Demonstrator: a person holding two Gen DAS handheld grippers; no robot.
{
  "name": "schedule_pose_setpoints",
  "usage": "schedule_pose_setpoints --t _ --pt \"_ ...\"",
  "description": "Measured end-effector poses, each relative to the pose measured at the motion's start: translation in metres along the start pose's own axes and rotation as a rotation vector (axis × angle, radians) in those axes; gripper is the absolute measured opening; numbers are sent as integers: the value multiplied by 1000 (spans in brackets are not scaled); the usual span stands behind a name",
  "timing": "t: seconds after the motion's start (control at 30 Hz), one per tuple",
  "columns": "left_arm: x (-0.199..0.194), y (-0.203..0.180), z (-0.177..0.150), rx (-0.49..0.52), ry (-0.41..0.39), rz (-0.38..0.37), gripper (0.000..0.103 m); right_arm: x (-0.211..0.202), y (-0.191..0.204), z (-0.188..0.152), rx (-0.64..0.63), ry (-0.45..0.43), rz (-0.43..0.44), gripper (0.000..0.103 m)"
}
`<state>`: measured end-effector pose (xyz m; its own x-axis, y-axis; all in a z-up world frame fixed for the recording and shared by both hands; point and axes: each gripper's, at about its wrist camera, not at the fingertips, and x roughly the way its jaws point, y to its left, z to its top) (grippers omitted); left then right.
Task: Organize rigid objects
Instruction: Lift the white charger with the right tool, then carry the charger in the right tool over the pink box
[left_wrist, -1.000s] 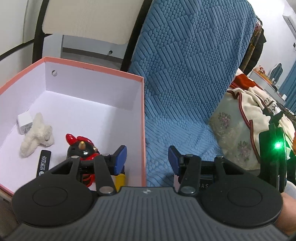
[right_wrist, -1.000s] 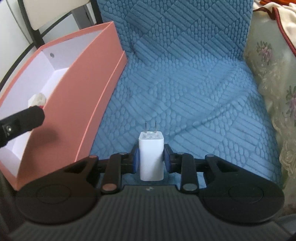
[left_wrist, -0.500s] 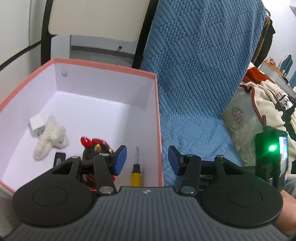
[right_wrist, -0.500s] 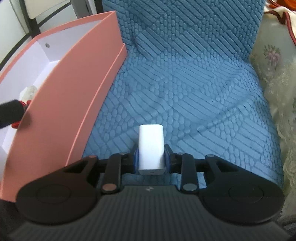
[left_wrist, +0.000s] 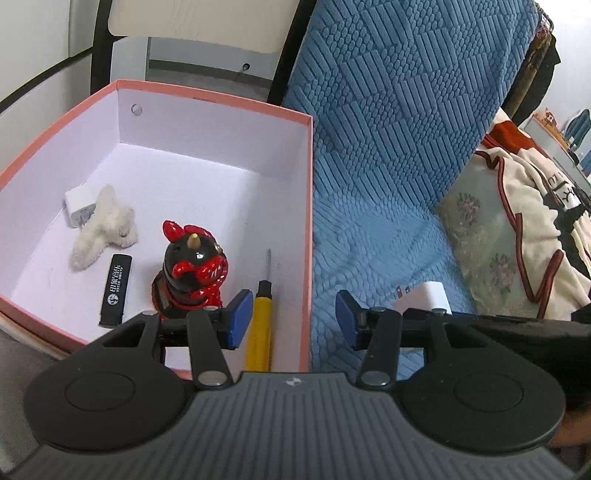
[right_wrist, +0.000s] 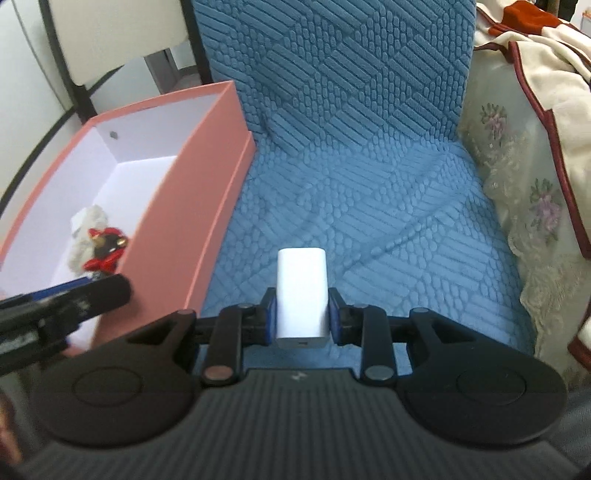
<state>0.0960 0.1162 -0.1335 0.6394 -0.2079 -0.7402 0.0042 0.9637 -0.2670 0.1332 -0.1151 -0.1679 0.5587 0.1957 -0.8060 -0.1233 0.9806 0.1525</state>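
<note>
My right gripper (right_wrist: 301, 319) is shut on a white charger block (right_wrist: 302, 291) and holds it above the blue seat cover; the block also shows in the left wrist view (left_wrist: 424, 295). My left gripper (left_wrist: 293, 321) is open and empty, straddling the right wall of the pink box (left_wrist: 309, 236). Inside the box lie a yellow-handled screwdriver (left_wrist: 260, 325), a red and black figurine (left_wrist: 192, 269), a black USB stick (left_wrist: 116, 290), a white plush toy (left_wrist: 105, 229) and another white charger (left_wrist: 75, 210). The box also shows at the left in the right wrist view (right_wrist: 207, 206).
A blue textured cover (right_wrist: 369, 184) drapes the seat and backrest. A floral cushion (right_wrist: 524, 206) and a cream blanket (left_wrist: 535, 206) lie to the right. A chair frame (left_wrist: 195, 44) stands behind the box.
The right gripper has lifted and tilted the charger, so its prongs no longer show. The left gripper has pulled back and risen, showing more of the box's contents.
</note>
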Motion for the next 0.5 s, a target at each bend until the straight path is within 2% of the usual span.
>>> schedule_pose_setpoints --t 0.23,0.5 --pt "-21 1 15 23 -2 9 56 -26 12 -4 -2 -31 21 31" --pt "-46 5 48 26 -38 2 56 -55 33 17 -30 -97 50 31"
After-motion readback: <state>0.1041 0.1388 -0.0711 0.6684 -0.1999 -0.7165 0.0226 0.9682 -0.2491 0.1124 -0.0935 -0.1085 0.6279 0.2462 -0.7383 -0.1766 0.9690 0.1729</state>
